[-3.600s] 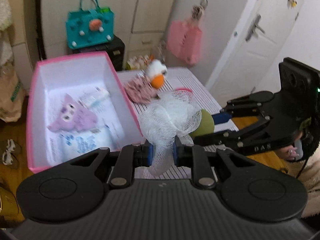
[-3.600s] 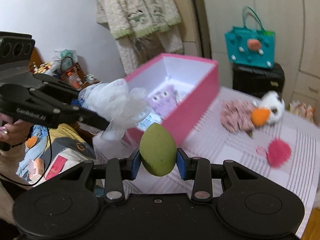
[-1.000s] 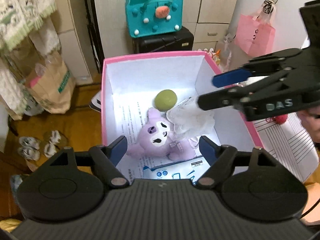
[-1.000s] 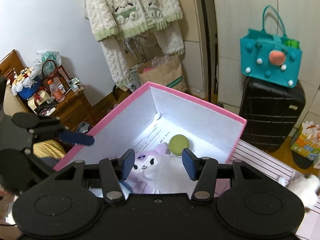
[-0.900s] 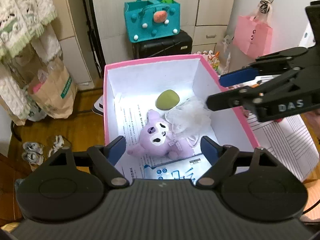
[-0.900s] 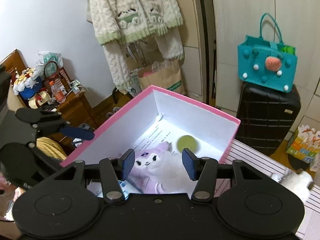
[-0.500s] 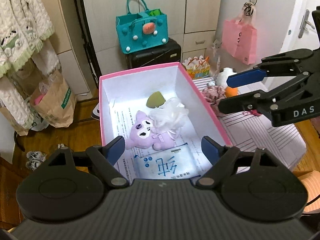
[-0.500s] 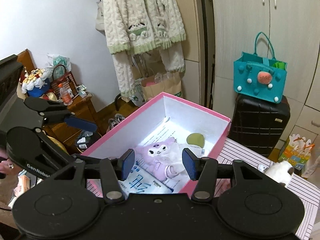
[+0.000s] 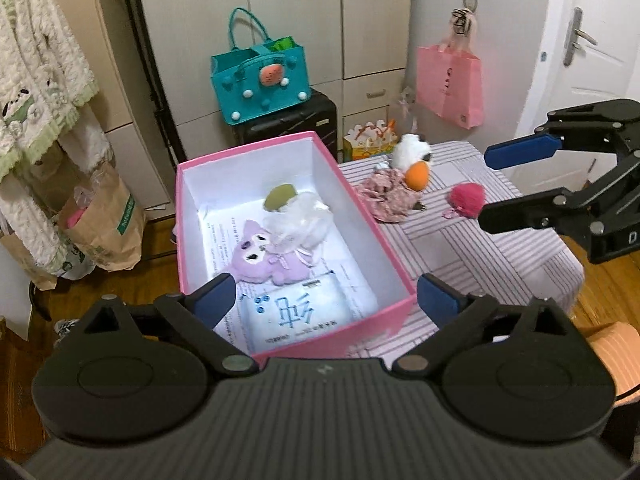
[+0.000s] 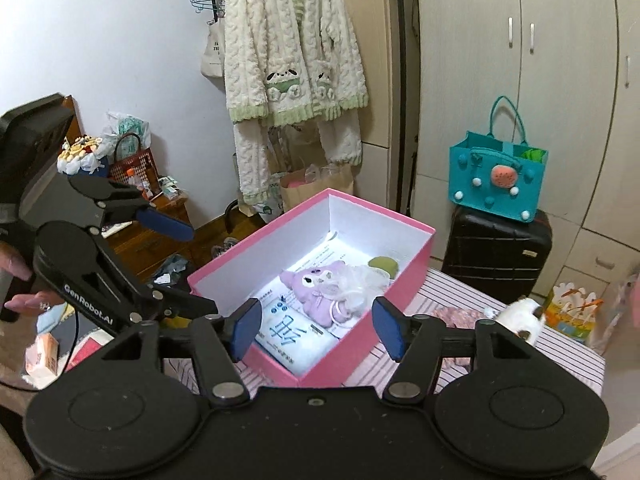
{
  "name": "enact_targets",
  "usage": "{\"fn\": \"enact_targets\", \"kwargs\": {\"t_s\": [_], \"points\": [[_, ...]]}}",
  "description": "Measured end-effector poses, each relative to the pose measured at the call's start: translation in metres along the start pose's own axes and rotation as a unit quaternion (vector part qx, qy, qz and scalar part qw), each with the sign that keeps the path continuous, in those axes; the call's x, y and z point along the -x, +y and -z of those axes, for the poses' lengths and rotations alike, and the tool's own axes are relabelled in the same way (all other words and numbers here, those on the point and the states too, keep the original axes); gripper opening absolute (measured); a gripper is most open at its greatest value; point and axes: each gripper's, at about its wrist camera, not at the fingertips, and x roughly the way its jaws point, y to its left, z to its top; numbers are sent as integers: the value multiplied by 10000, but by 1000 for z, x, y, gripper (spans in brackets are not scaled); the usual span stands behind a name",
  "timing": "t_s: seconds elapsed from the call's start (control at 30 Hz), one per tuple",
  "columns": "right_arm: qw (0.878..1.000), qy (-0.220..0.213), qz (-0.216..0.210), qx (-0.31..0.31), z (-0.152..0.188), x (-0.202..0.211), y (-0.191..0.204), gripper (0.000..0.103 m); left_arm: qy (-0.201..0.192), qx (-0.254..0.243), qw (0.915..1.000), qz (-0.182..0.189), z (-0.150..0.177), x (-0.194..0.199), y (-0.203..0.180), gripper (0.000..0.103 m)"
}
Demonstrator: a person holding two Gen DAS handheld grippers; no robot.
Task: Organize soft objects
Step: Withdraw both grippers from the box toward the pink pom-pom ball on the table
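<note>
A pink box point(image 9: 362, 216) point(image 10: 420, 258) stands on the striped table. Inside lie a purple plush point(image 9: 262, 258) point(image 10: 320, 286), a white mesh puff point(image 9: 298, 222) point(image 10: 360, 282), a green sponge point(image 9: 279, 197) point(image 10: 384, 265) and a tissue pack point(image 9: 294, 312) point(image 10: 290, 330). On the table right of the box rest a floral fabric piece point(image 9: 386, 196), a white-and-orange plush point(image 9: 414, 160) point(image 10: 520, 316) and a pink pompom point(image 9: 466, 199). My left gripper point(image 9: 326, 300) hangs above the box's near end, jaws opening, nothing between them. My right gripper point(image 10: 320, 328) is likewise empty, jaws opening, and shows at the right point(image 9: 486, 184) in the left wrist view.
A teal bag point(image 9: 260, 76) sits on a black suitcase point(image 9: 288, 124) behind the box. A pink bag point(image 9: 450, 80) hangs by the door. A fleece jacket point(image 10: 294, 52) hangs on the wall and a paper bag point(image 9: 104, 220) stands on the floor left of the table.
Both grippers pulled back and up from the box, leaving the green sponge and mesh puff inside. Their jaws stand wider than a second ago, and more of the table shows.
</note>
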Motion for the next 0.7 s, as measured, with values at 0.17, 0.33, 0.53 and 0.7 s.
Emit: {"fn": "enact_targets", "kwargs": {"t_s": [0.17,0.33,0.53,0.7], "points": [[9999,-26,113,16,19,16,3,75,98,-114,9998,107,7,0,-18,98],[9999,37,127,-94,42,30,-1,81,109,-296,9993,209,15,0,-39,98],[9995,196,241,-75,70,38,-8,85,160,-517,9975,447,22,-12,-66,98],[9990,100,341,-284,101,38,-24,87,169,-699,9939,842,21,-37,-94,98]]}}
